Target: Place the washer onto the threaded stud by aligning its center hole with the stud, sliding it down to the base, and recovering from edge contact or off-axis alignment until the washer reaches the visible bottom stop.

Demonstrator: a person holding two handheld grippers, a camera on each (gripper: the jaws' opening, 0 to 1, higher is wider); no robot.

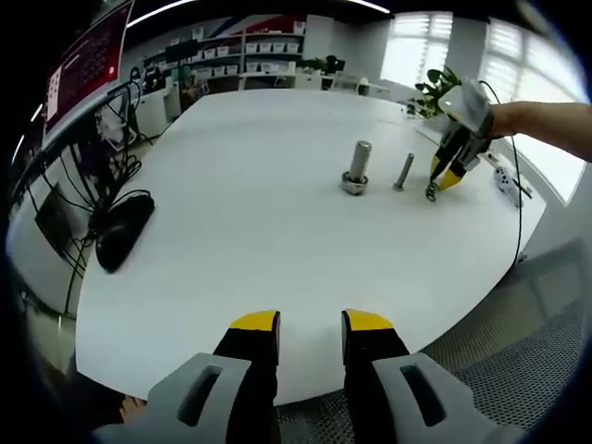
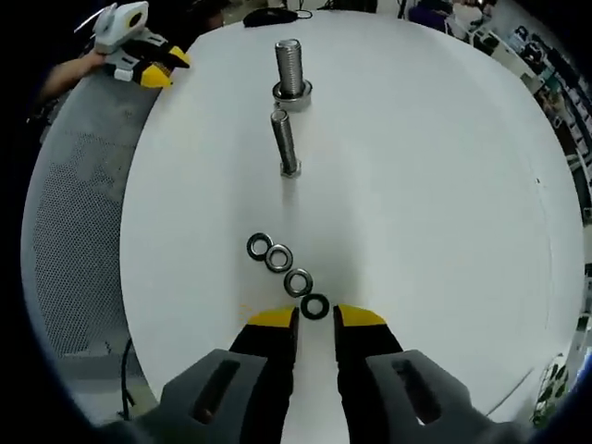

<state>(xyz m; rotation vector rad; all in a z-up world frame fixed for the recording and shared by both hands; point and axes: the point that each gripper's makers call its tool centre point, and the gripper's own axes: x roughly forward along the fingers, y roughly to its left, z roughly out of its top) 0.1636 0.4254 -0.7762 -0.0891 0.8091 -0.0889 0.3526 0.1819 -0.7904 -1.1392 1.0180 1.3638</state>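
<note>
Right gripper [image 2: 314, 319] hovers low over 4 washers [image 2: 286, 275] — jaws parted; left gripper [image 1: 311, 326] parted too.

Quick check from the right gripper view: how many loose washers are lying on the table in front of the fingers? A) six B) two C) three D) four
D: four washers lie in a slanted row on the white table, the nearest one just ahead of the right gripper, whose fingers are apart with nothing between them.

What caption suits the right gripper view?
Right gripper, open, nears a row of four washers before two upright studs on a white table.
</note>
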